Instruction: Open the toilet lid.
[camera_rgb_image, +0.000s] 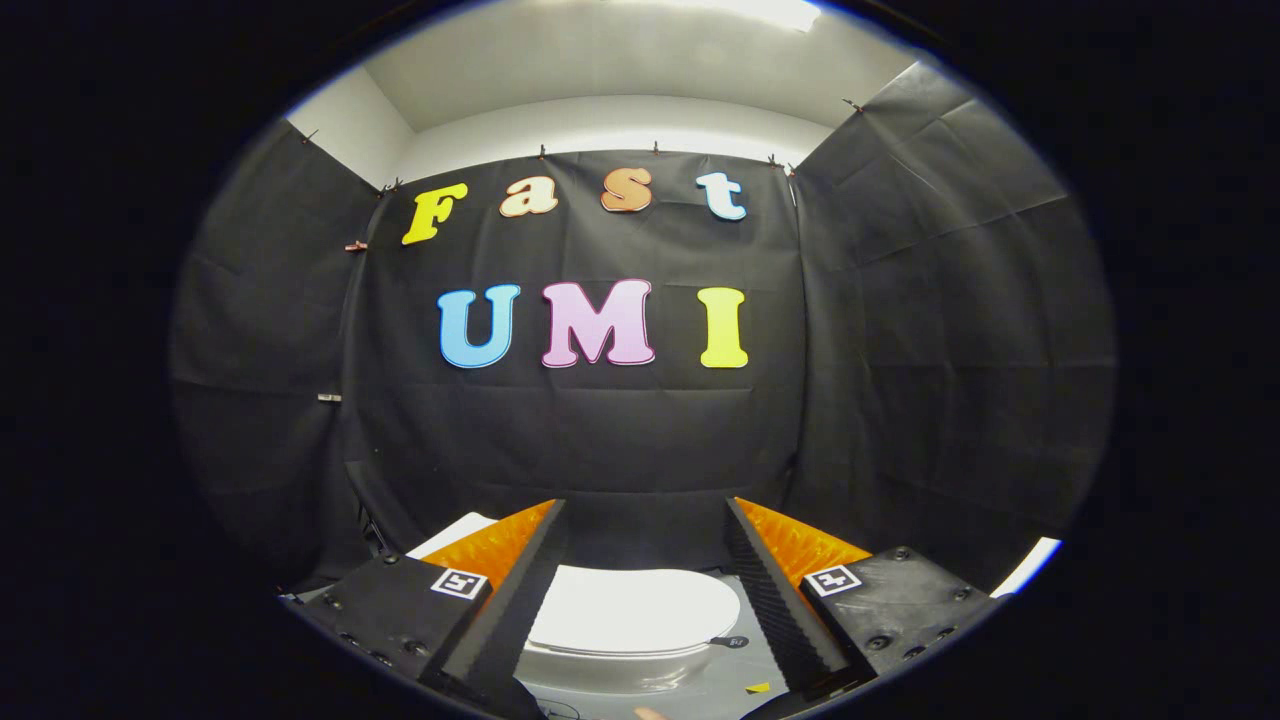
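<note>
A small white toilet (620, 665) stands on a grey surface below and just ahead of my fingers, seen through the gap between them. Its white lid (632, 610) lies flat and closed on the bowl, with a small dark tab (730, 641) at its right edge. My gripper (645, 510) hovers above the toilet, open, with nothing between the two orange and black fingers (515, 580). The fingers touch nothing.
Black cloth walls close the booth behind and on both sides. A white edge (1025, 568) shows low at the right, another white surface (455, 535) behind the left finger. A small yellow scrap (757, 687) lies on the grey surface (740, 670) near the toilet.
</note>
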